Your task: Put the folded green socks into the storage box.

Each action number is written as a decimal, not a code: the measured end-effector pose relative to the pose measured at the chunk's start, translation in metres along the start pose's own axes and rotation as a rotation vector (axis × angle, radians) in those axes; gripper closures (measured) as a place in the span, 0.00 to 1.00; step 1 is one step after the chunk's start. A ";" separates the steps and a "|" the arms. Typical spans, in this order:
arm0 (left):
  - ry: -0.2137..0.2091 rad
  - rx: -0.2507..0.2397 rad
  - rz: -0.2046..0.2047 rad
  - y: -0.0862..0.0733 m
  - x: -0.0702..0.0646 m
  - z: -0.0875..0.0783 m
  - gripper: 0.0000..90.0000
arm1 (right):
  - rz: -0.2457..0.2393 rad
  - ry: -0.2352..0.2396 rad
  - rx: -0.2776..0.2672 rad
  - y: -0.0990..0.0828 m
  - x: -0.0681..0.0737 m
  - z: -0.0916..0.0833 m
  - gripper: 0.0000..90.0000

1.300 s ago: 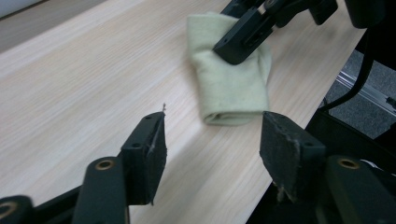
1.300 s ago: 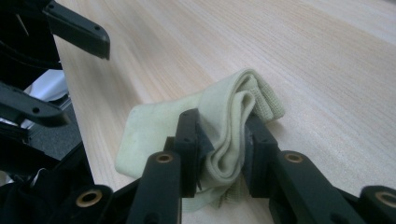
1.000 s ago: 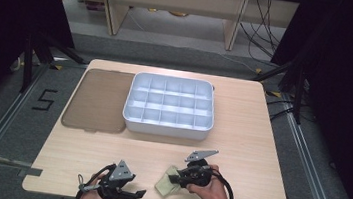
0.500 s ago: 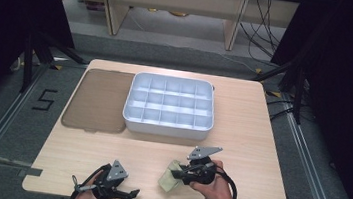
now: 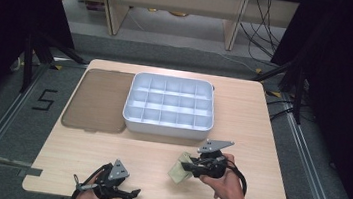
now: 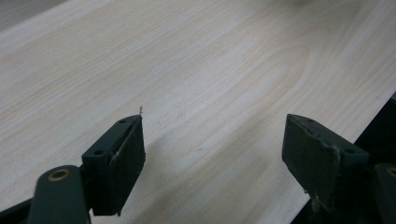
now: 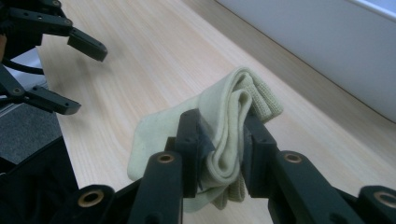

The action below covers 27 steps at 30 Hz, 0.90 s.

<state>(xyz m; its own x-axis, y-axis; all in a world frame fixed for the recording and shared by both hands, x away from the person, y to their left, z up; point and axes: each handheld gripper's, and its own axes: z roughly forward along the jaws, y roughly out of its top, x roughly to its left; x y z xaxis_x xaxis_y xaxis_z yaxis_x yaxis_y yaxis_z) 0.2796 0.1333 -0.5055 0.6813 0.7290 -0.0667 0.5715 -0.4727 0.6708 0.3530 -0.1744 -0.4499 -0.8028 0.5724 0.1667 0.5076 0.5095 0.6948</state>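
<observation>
My right gripper [image 7: 224, 140] is shut on a folded pale yellow sock [image 7: 224, 107] and holds it a little above the wooden table [image 7: 154, 51]. In the high view the sock [image 5: 178, 170] hangs at the left of that gripper [image 5: 188, 167], near the front right of the table. My left gripper [image 6: 212, 163] stands open over bare wood at the front edge; its jaws have just been opening, with nothing between them. It sits at the bottom left in the high view [image 5: 128, 193]. The right gripper view has it at the top left [image 7: 88, 79].
A white tray [image 5: 166, 127] with several empty compartments stands at the middle of the table. A flat brown lid [image 5: 98, 99] lies to its left. The table's front edge runs just under my left gripper, with dark floor beyond.
The right gripper has risen with the sock and drifted away from the front edge. The left gripper's jaws have spread wider while the hand kept its place.
</observation>
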 end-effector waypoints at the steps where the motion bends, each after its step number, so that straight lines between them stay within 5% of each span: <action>1: 0.002 0.001 0.005 0.000 0.000 0.000 0.23 | 0.001 -0.005 0.003 0.000 -0.001 -0.001 0.81; 11: -0.001 0.000 0.018 0.000 0.003 -0.002 0.23 | 0.009 -0.044 0.043 0.011 -0.017 -0.011 0.81; 13: 0.006 -0.003 -0.004 0.000 0.002 -0.001 0.23 | 0.053 -0.044 0.057 0.014 -0.017 -0.015 0.81; 14: 0.005 0.001 -0.002 0.000 0.003 -0.001 0.23 | 0.012 -0.057 0.051 0.015 -0.021 -0.016 0.81; 23: 0.001 -0.004 -0.003 0.000 0.003 -0.001 0.23 | 0.061 -0.068 0.099 0.032 -0.027 -0.030 0.81; 27: 0.001 -0.003 -0.006 0.000 0.004 -0.001 0.23 | 0.043 -0.091 0.097 0.042 -0.033 -0.034 0.81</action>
<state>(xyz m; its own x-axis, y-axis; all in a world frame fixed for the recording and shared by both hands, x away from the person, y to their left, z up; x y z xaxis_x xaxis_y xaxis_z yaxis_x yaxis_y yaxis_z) 0.2817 0.1368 -0.5048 0.6776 0.7321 -0.0700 0.5739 -0.4669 0.6728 0.3907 -0.1937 -0.4023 -0.7506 0.6483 0.1278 0.5721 0.5408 0.6167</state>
